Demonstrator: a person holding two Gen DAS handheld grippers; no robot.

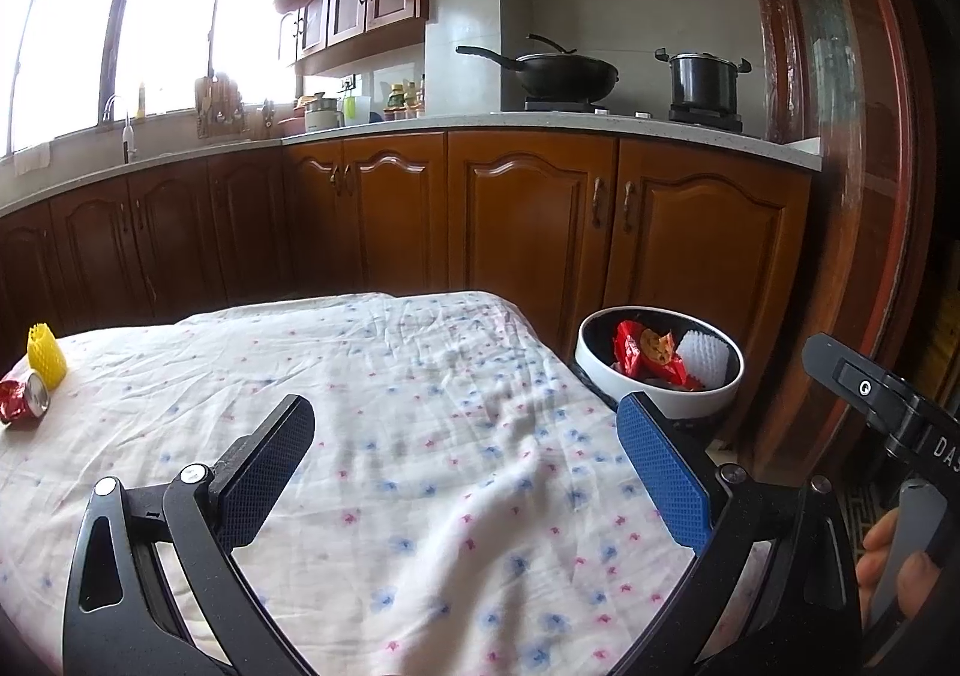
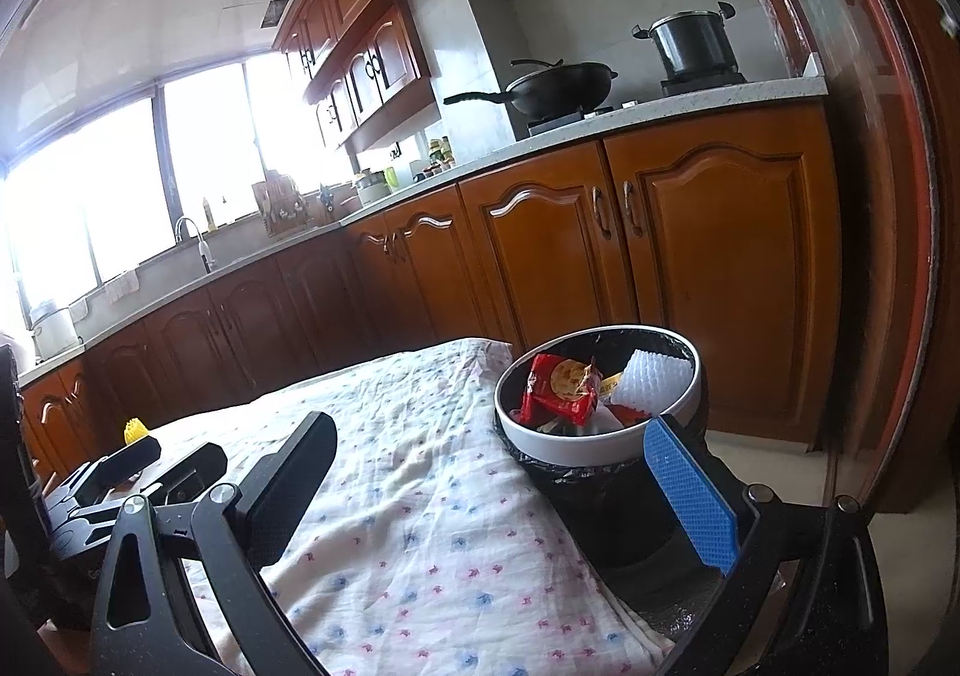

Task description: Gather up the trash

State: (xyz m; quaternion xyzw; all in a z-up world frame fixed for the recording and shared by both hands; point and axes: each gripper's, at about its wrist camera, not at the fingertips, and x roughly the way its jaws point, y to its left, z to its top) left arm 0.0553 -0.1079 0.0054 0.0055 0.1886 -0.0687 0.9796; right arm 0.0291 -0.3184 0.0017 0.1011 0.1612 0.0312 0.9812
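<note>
- The left claw (image 1: 465,472) hung spread wide over the cloth-covered surface (image 1: 420,436), with nothing between its fingers.
- The right claw (image 2: 504,490) was likewise spread and empty, its blue-padded finger (image 2: 690,490) in front of the bin's near rim and its dark finger (image 2: 288,484) over the cloth.
- In the left wrist view, part of the right tool (image 1: 888,406) showed at the right edge, with a hand (image 1: 900,568) around its grip.
- In the right wrist view, the left claw (image 2: 159,457) appeared low at the left, open over the cloth.
- A crushed red can (image 1: 24,397) lay on its side at the far left of the surface, well apart from the left claw and ahead of it to the left.
- A yellow foam net (image 1: 47,355) stood just behind the can, touching it or very nearly so; in the right wrist view only its top (image 2: 135,430) showed behind the left claw's finger.
- A round bin (image 2: 600,451) with a white rim and black liner stood off the right edge of the surface, just ahead of the right claw.
- Inside the bin lay a red snack wrapper (image 2: 558,388) and, to its right, a white foam net (image 2: 654,382).
- Beyond stood brown cabinets (image 1: 528,220), a worktop with a wok (image 1: 564,69) and a pot (image 1: 702,81), and bright windows at the left.
</note>
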